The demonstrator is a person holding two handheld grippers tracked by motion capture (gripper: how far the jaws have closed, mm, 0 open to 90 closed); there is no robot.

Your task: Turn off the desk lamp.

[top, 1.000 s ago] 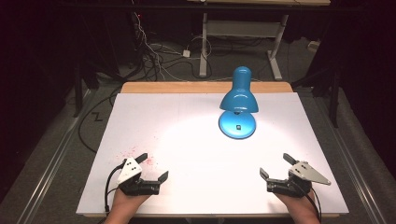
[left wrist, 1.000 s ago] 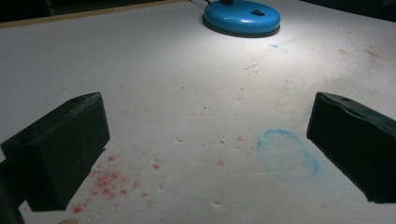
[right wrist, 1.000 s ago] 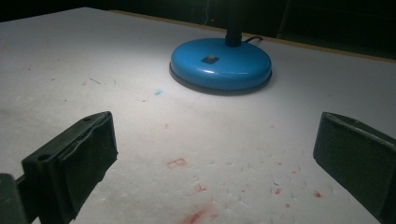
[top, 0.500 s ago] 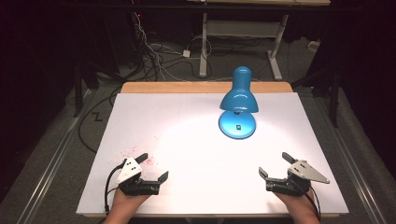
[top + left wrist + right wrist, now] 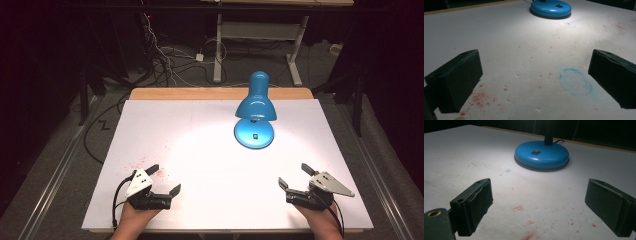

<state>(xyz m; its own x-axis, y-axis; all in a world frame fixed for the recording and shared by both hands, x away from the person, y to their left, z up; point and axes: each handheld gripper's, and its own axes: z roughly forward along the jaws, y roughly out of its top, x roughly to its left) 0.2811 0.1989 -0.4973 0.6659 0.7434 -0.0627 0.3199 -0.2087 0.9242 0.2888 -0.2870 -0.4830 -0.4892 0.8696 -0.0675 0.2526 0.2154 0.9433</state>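
A blue desk lamp [image 5: 255, 112] stands lit at the far right of the white table top [image 5: 200, 130], its round base [image 5: 541, 153] carrying a small switch. My left gripper [image 5: 164, 179] rests near the front left edge, open, with bare table between its black jaws [image 5: 535, 65]. My right gripper [image 5: 294, 175] sits near the front right edge, also open. Its jaws have just been closing a little, and there is nothing between them [image 5: 539, 187]. Both point toward the lamp, well short of it.
Red specks [image 5: 480, 96] and a faint blue ring [image 5: 575, 81] stain the sheet. A wooden strip [image 5: 220, 93] edges the table's far side. Beyond it, cables [image 5: 165, 60] and a desk frame [image 5: 260, 30] stand on the dark floor.
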